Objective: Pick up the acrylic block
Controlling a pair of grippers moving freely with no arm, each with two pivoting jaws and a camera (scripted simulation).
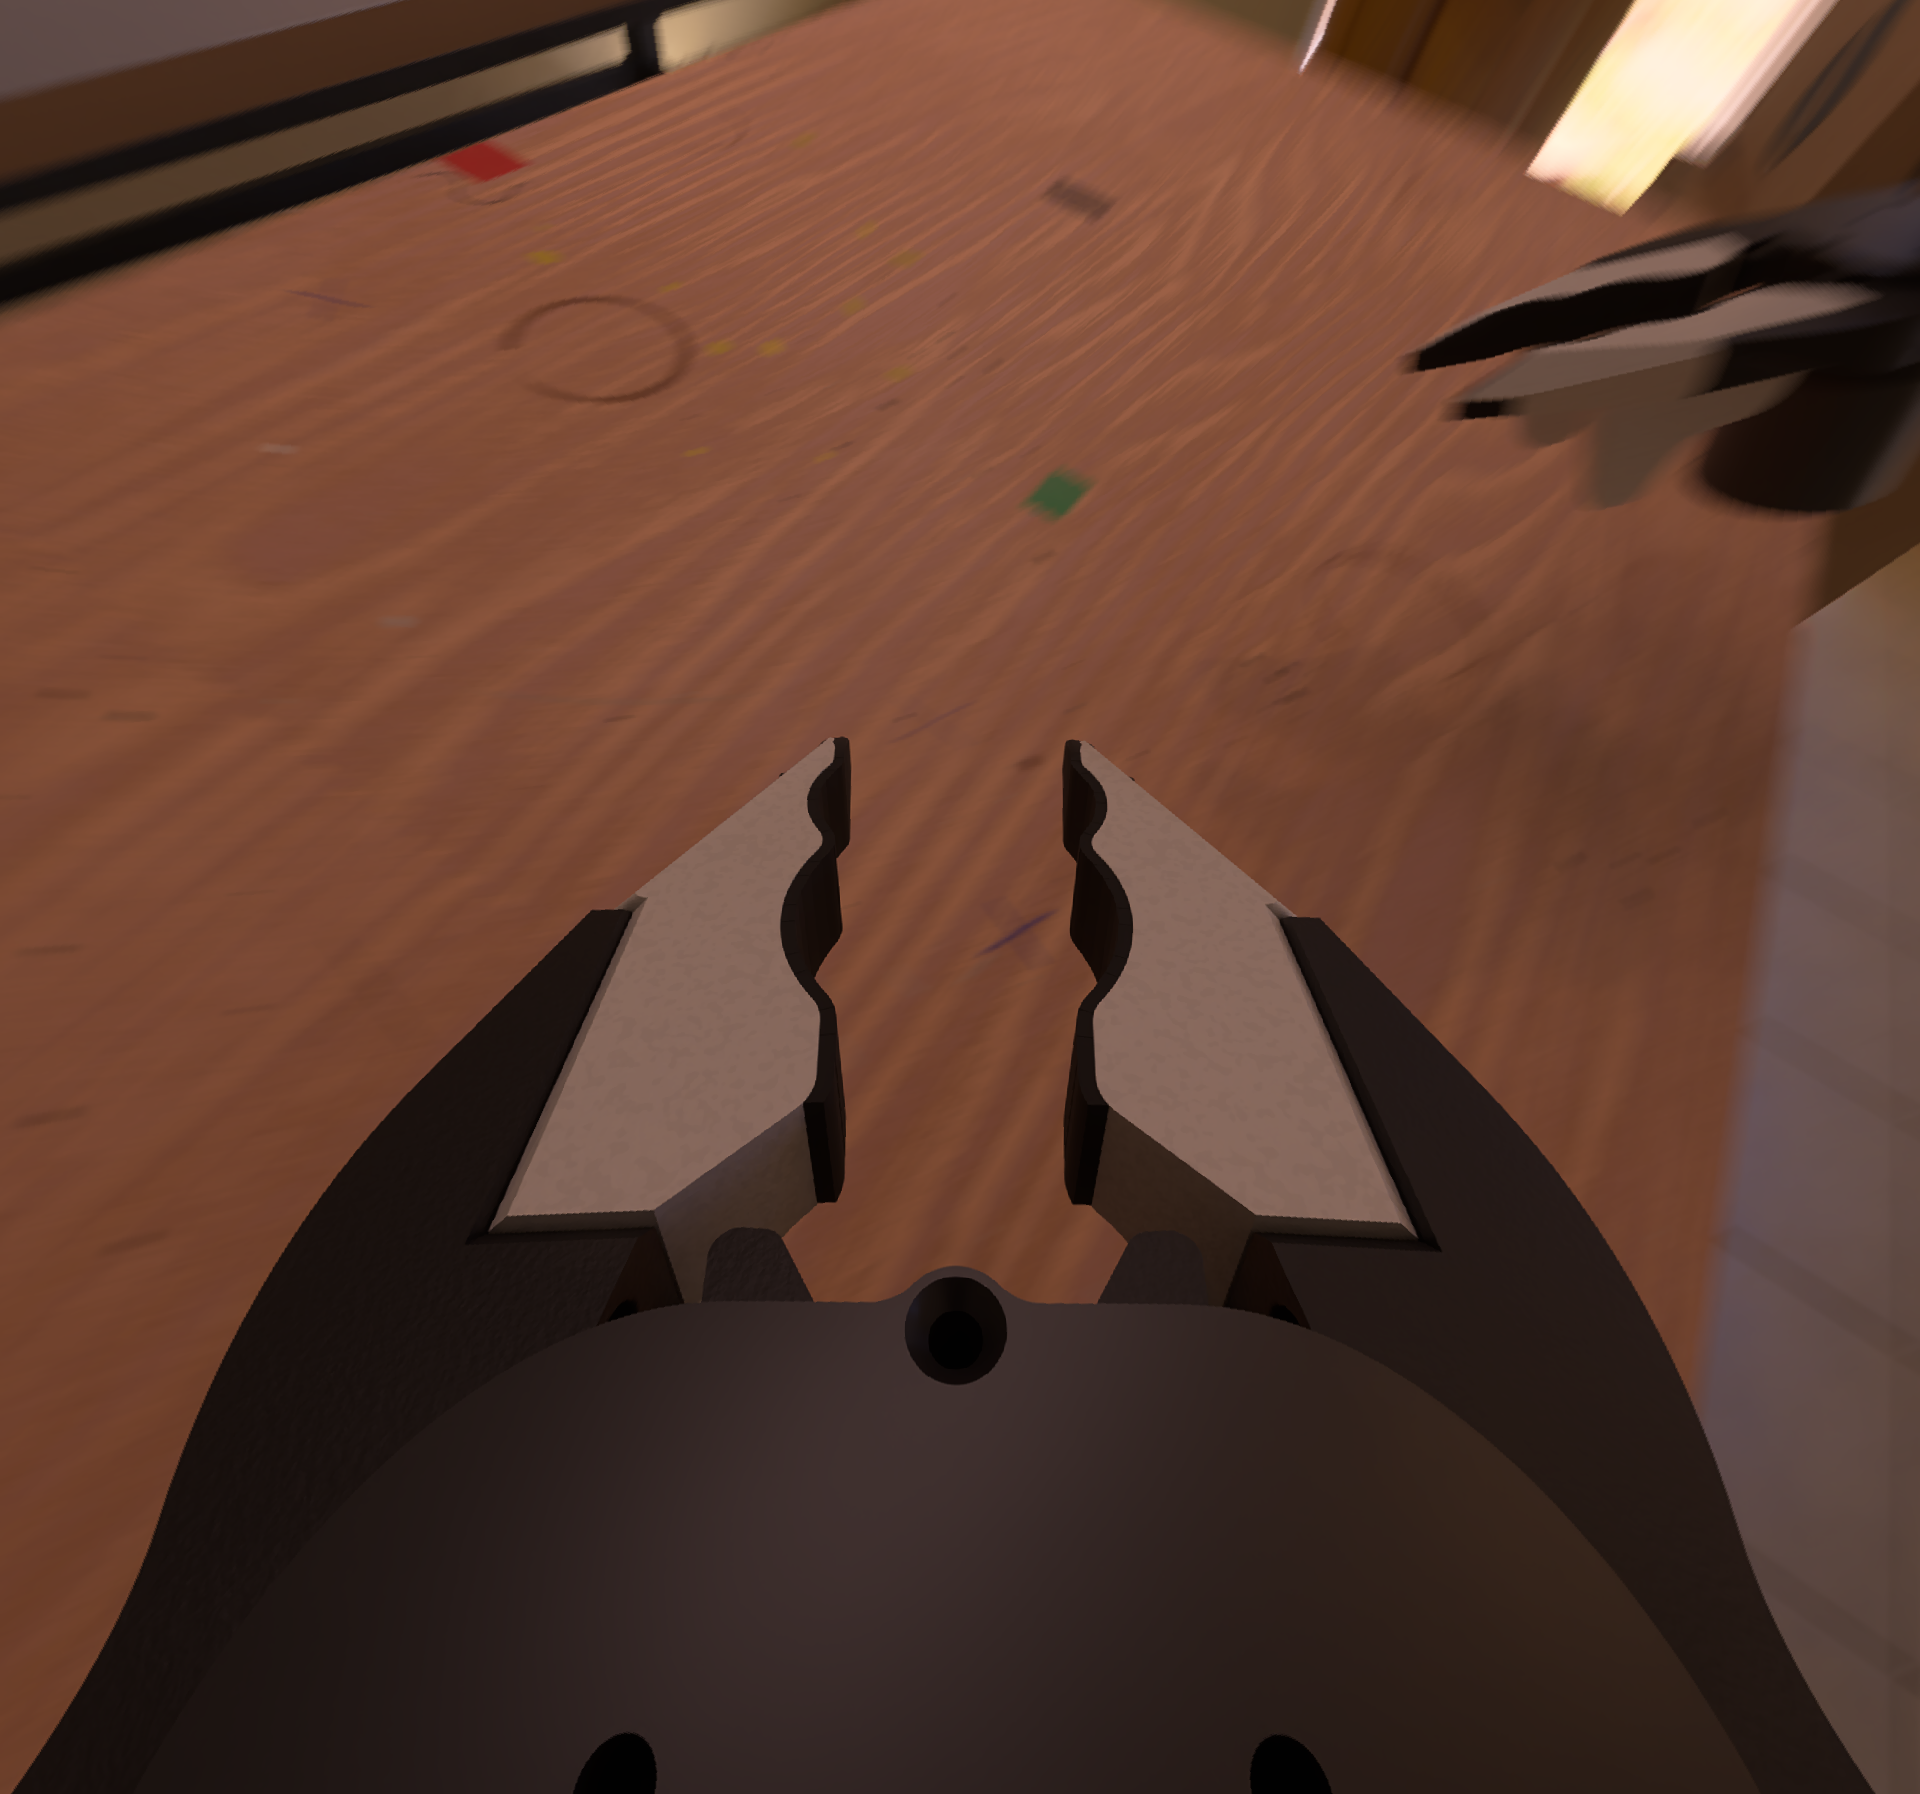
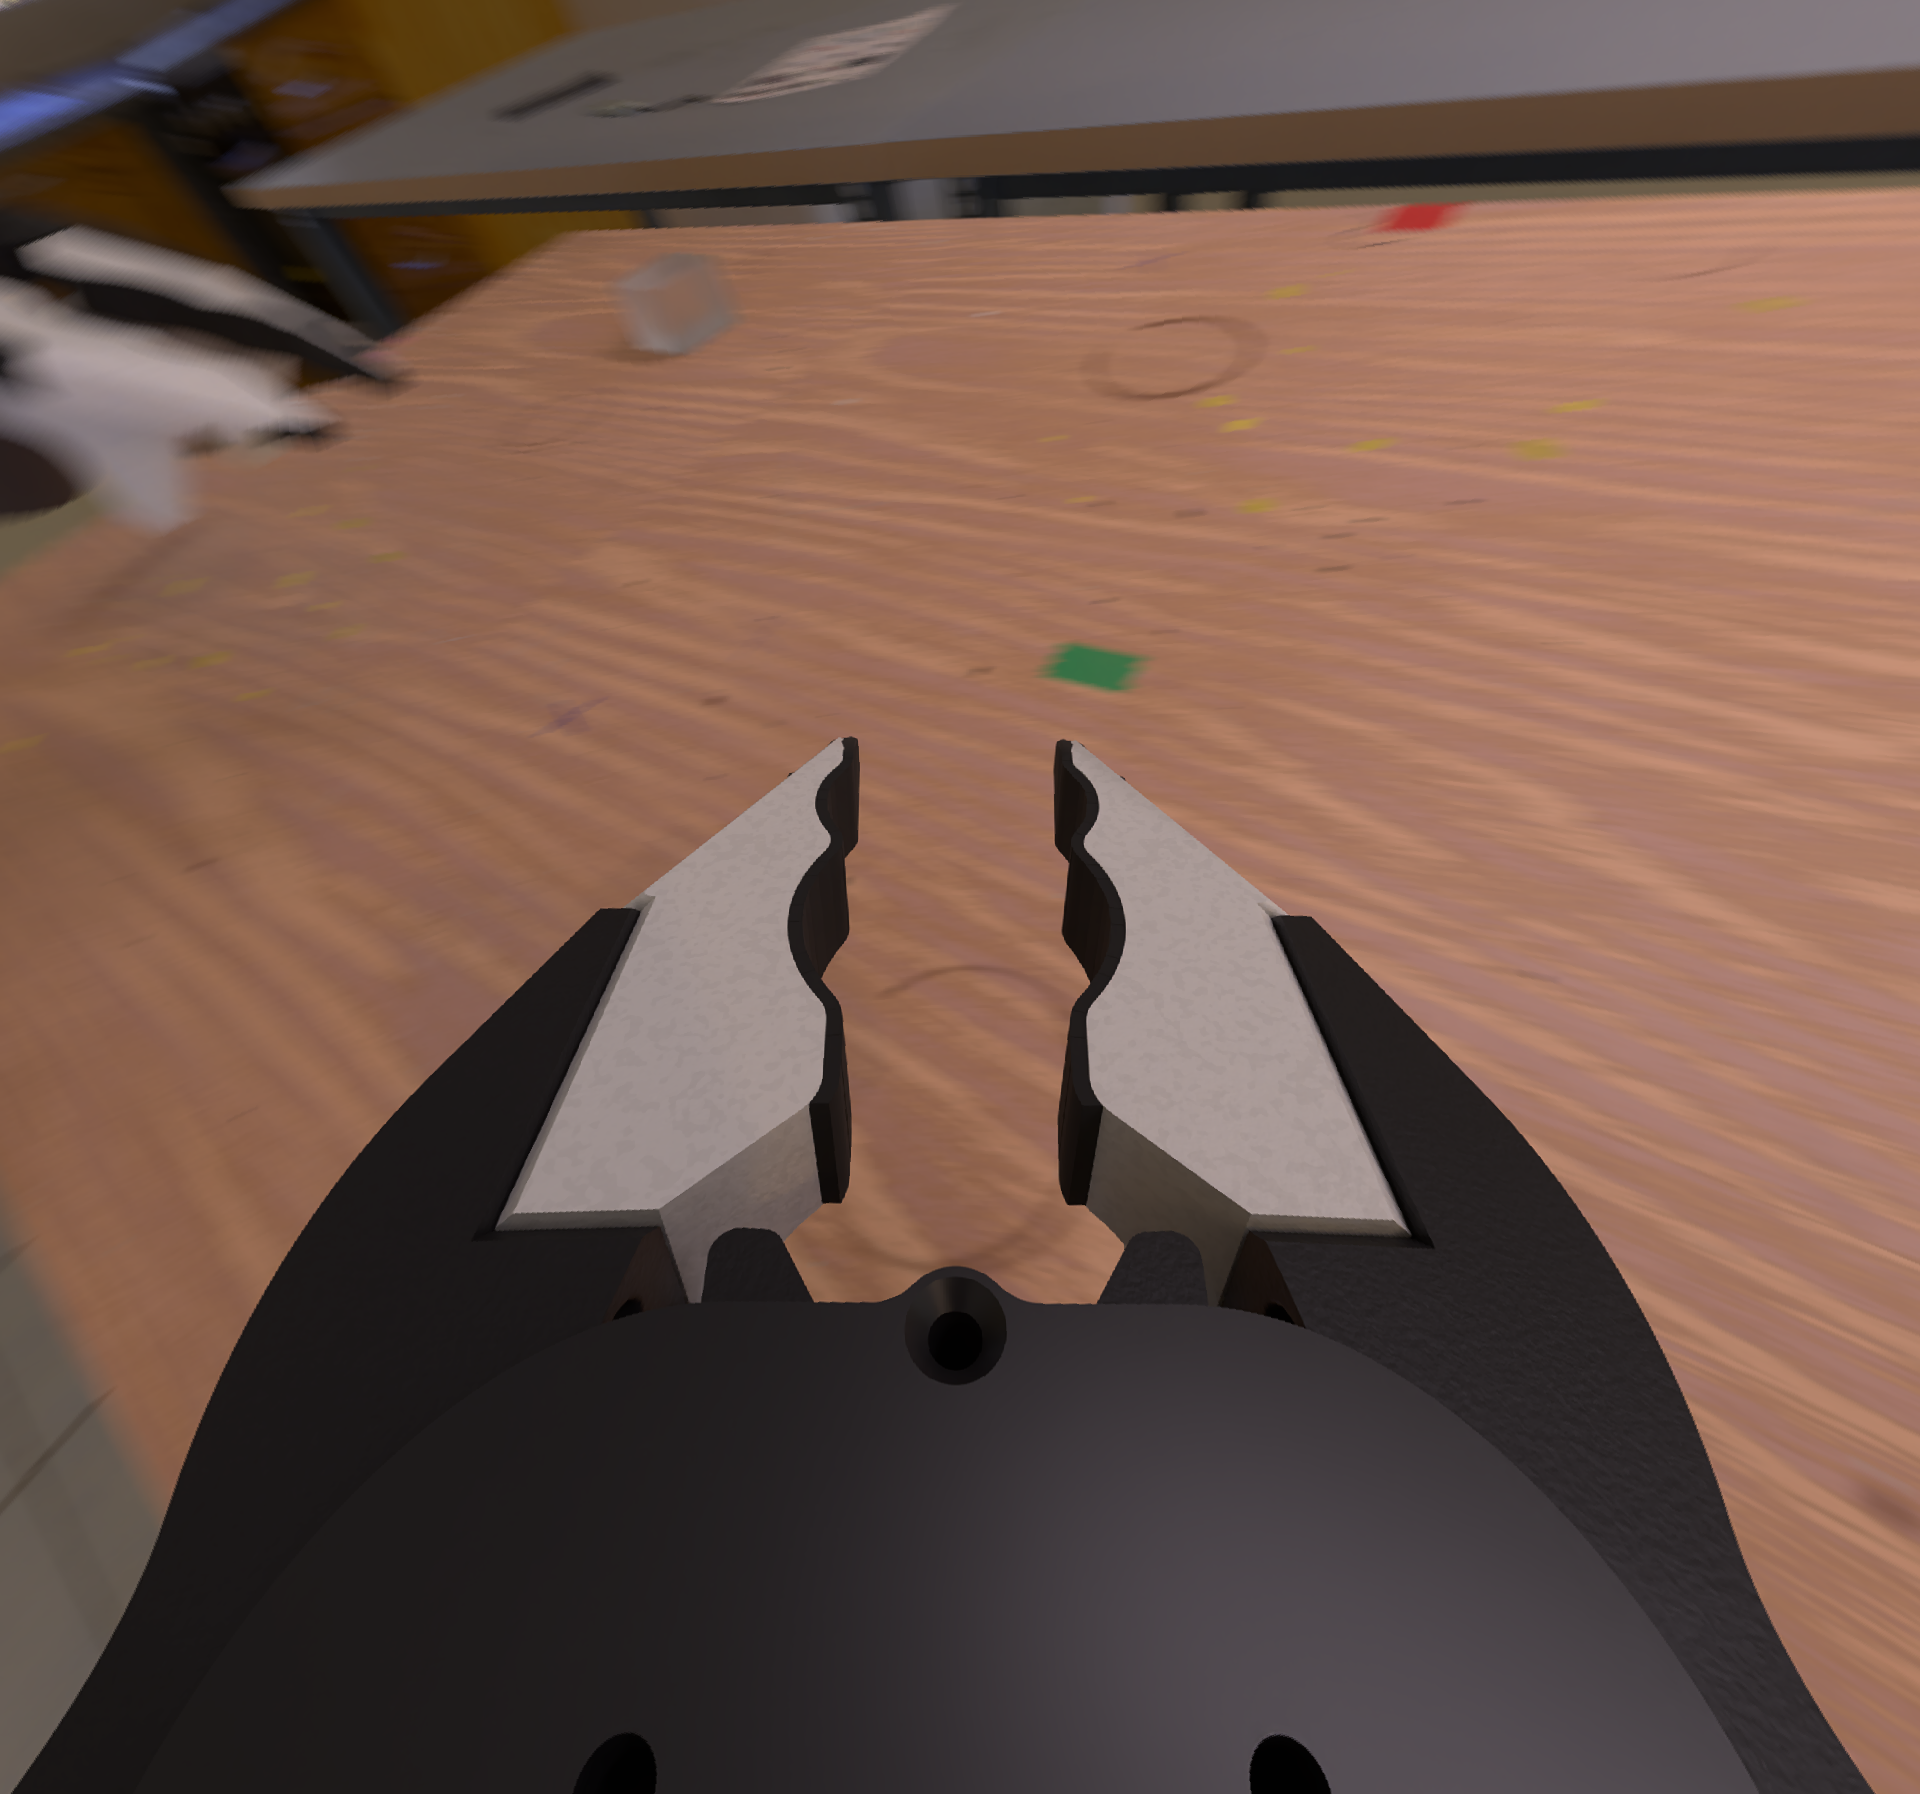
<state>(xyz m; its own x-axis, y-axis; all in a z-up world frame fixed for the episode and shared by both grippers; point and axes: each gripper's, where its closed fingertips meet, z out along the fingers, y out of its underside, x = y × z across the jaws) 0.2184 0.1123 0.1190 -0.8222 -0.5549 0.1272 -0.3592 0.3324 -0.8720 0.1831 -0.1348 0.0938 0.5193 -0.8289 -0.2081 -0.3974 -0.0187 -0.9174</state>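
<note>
The acrylic block (image 2: 673,302) sits on the bench (image 2: 1455,809) well beyond the green patch (image 2: 1091,667), toward the far left corner. Clear, stiff and probably slippery, it wants a squeeze across flat opposite faces. Right tool (image 2: 956,757) and left tool (image 1: 956,757) both gape, released, grasping nothing

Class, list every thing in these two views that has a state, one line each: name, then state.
left gripper: open, empty, above the table
right gripper: open, empty, above the table
acrylic block: resting on the table near its far edge, not gripped; seen only in the right wrist view
</note>
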